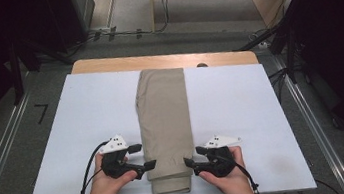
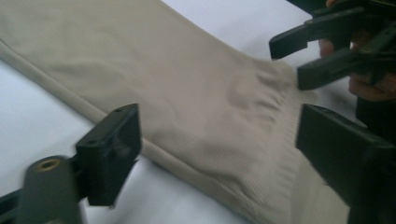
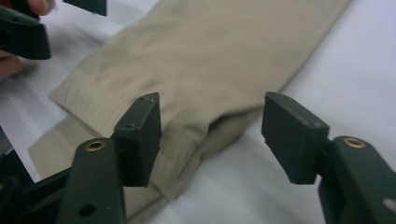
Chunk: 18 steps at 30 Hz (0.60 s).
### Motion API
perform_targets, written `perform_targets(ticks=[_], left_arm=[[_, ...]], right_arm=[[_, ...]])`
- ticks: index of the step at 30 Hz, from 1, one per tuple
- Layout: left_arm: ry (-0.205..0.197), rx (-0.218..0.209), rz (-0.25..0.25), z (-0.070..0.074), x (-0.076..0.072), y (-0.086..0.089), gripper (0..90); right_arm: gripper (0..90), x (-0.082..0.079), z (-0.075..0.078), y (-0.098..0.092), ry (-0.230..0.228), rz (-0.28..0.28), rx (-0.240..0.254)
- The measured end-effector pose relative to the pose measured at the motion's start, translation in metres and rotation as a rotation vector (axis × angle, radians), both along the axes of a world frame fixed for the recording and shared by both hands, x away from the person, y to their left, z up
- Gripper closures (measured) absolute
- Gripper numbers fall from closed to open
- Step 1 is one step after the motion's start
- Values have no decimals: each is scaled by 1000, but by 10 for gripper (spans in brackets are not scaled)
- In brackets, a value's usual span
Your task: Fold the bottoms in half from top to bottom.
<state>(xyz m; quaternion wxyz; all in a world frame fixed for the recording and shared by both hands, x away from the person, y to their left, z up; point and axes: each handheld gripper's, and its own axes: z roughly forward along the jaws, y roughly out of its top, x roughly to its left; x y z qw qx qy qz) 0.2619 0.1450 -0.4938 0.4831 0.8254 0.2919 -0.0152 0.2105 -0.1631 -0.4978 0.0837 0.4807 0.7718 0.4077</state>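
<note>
Folded beige trousers [image 1: 165, 118] lie lengthwise down the middle of a white board [image 1: 86, 113]. My left gripper [image 1: 145, 156] is at their left edge near the front end, open. In the left gripper view its jaws [image 2: 219, 154] straddle the ribbed edge of the trousers [image 2: 187, 84] without pressing on it. My right gripper [image 1: 193, 155] faces it from the trousers' right edge, also open. In the right gripper view the folded corner of the cloth [image 3: 210, 60] lies between the spread jaws [image 3: 215, 135], untouched by the pads. Each gripper view shows the other gripper [image 2: 289, 63] [image 3: 60, 21] beyond the cloth.
The white board rests on a wooden table [image 1: 105, 64] whose far edge shows behind it. Cables [image 1: 116, 33] run over the floor beyond the table. Dark stands [image 1: 293, 35] rise at the right, and metal rails flank both sides.
</note>
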Motion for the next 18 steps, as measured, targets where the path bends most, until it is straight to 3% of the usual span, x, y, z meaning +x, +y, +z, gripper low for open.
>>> perform_targets(ticks=[2,4,8,9,13,18], left_arm=[[0,-6,-19,-2,-9,1,292],[2,38,-17,-5,-16,0,390],[78,71,-5,-15,-25,3,572],[81,72,-8,-16,-27,3,606],[73,66,-4,-14,-28,3,670],[74,88,4,-15,-28,0,756]], right_arm=[[441,-5,-4,0,17,-14,8],[494,-9,-8,-1,24,-6,19],[592,-15,-12,-1,35,14,23],[608,-16,-13,-1,36,22,24],[655,-15,-21,2,81,51,48],[746,-15,-23,-1,81,66,81]])
